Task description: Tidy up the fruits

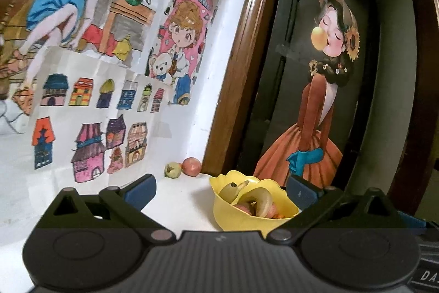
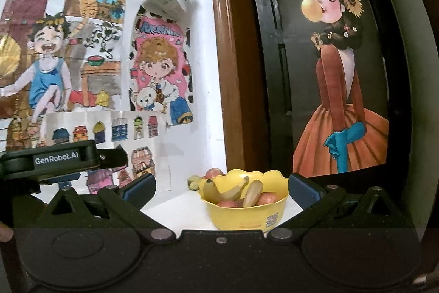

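Hovering wide and empty, both the left tool (image 1: pixel 221 190) and right tool (image 2: pixel 222 187) face the yellow bowl (image 2: pixel 247 216) of bananas (image 2: pixel 227 190). At eleven o'clock behind it, an apple (image 1: pixel 192 166) and a guava (image 1: pixel 172 170) sit loose on the bench (image 1: pixel 178 199); a clumsy nudge could roll them off.
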